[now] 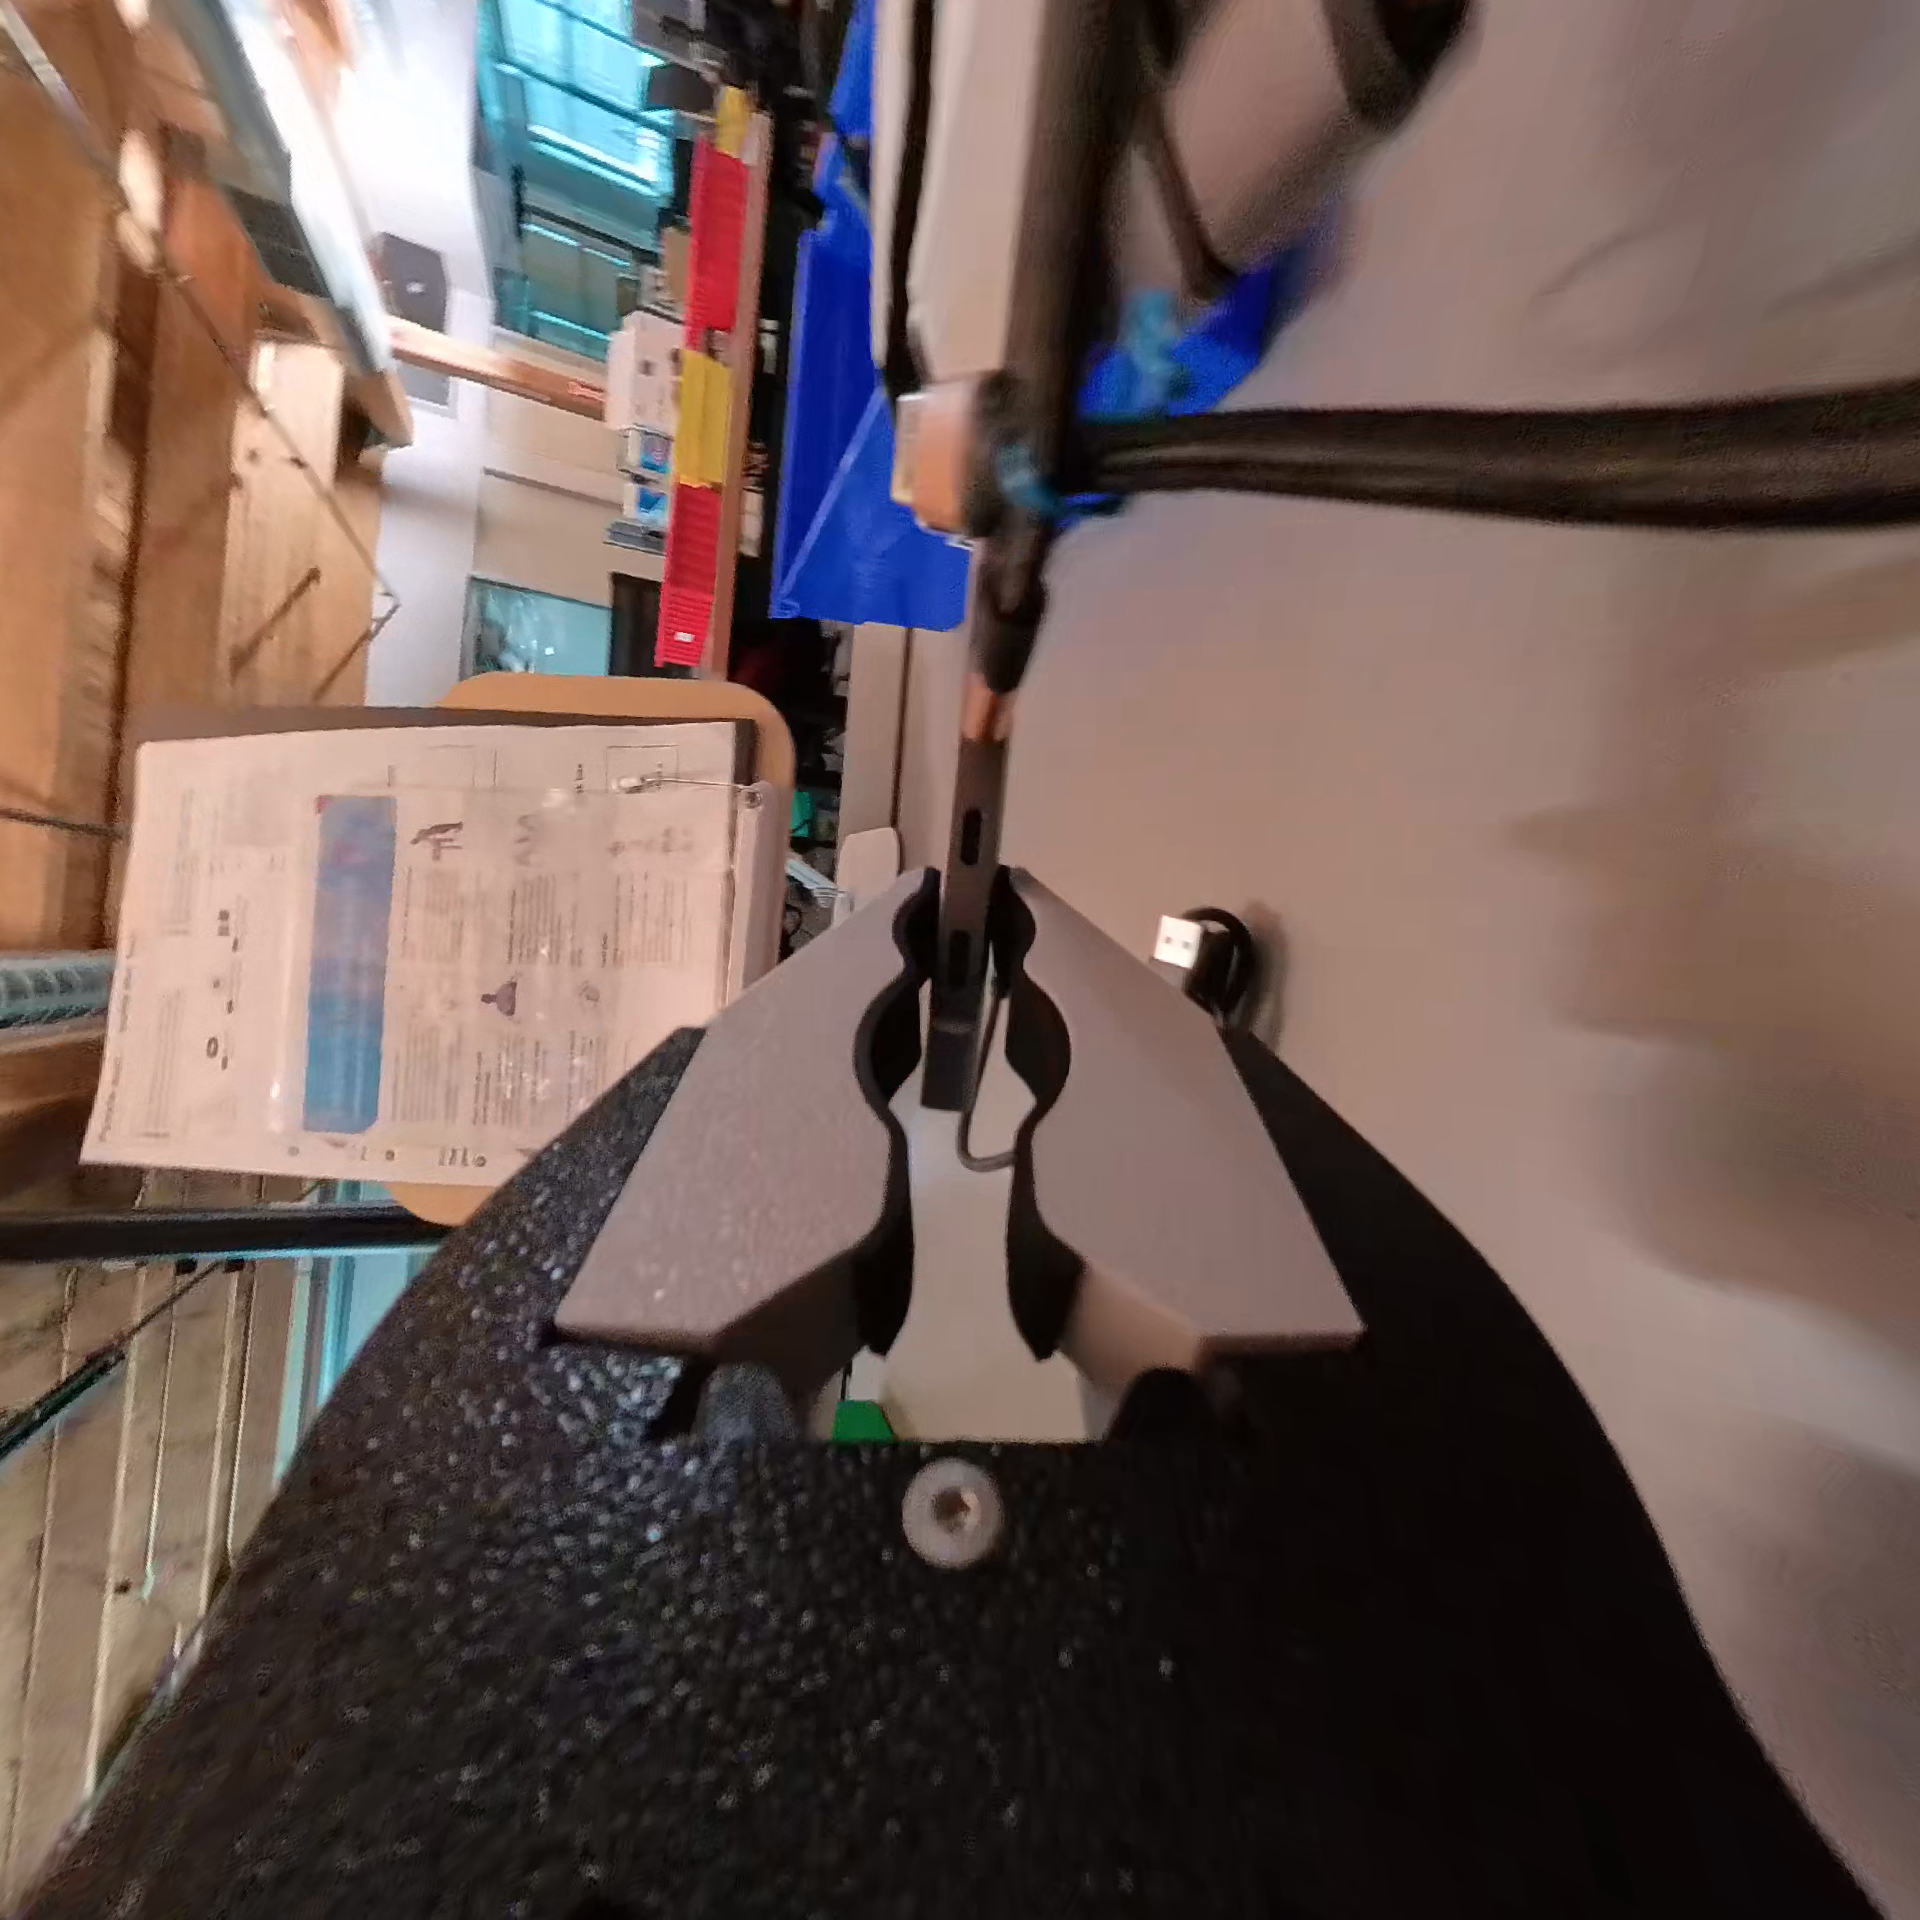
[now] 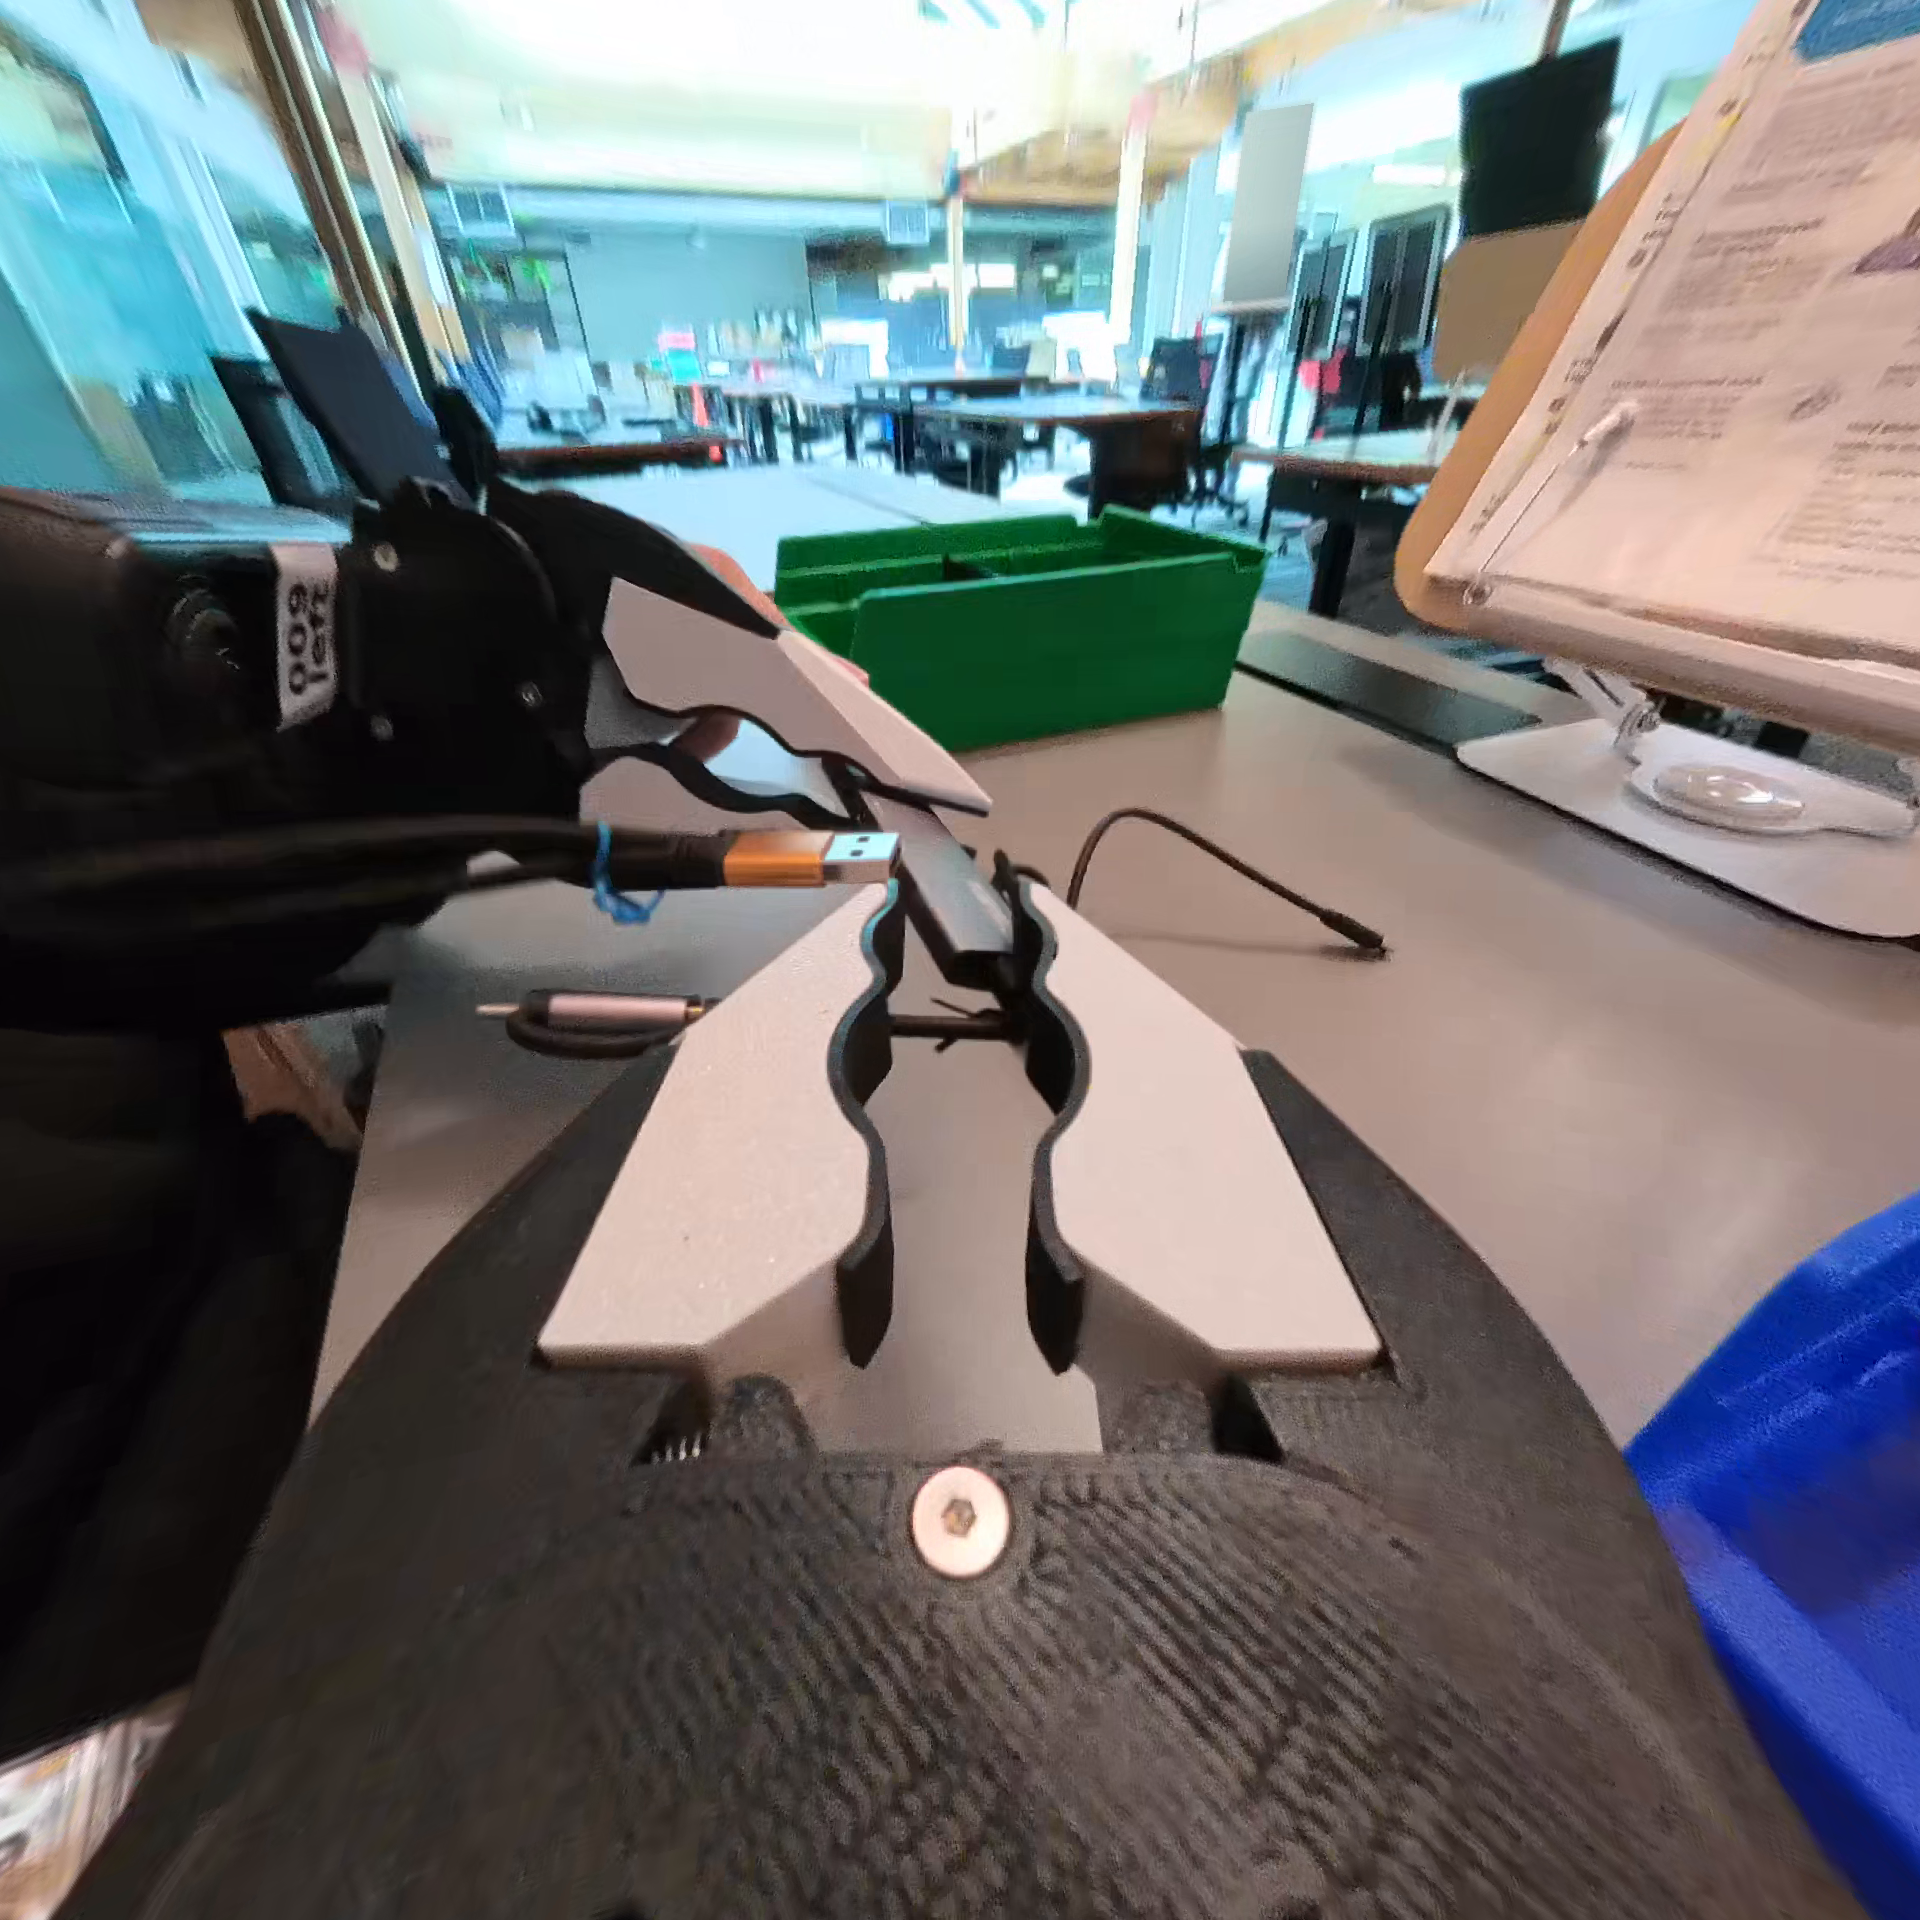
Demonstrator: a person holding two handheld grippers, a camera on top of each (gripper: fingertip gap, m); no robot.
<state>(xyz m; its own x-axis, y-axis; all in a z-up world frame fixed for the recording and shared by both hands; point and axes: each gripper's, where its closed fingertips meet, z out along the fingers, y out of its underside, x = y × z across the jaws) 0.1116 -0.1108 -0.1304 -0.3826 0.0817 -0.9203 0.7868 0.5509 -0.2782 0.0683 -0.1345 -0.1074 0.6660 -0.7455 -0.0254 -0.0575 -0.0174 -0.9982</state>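
A slim dark grey hub (image 1: 961, 935) is clamped between my left gripper's (image 1: 961, 904) fingertips. It also shows in the right wrist view (image 2: 956, 914), running from the left gripper (image 2: 894, 805) into my right gripper (image 2: 956, 909), whose tips are closed around its other end. A black cable (image 2: 416, 847) with a blue tie ends in an orange-collared USB plug (image 2: 821, 857), whose tip is right beside the hub. I cannot tell what holds this cable. It also shows blurred in the left wrist view (image 1: 1507, 457).
On the grey table (image 2: 1507, 1091) stand a green bin (image 2: 1039, 644), a blue bin (image 2: 1818, 1507) and a stand with printed sheets (image 2: 1714, 312). A thin black cable (image 2: 1247, 883) and a grey-plugged cable (image 2: 603, 1013) lie loose. A USB plug (image 1: 1179, 940) lies near the left gripper.
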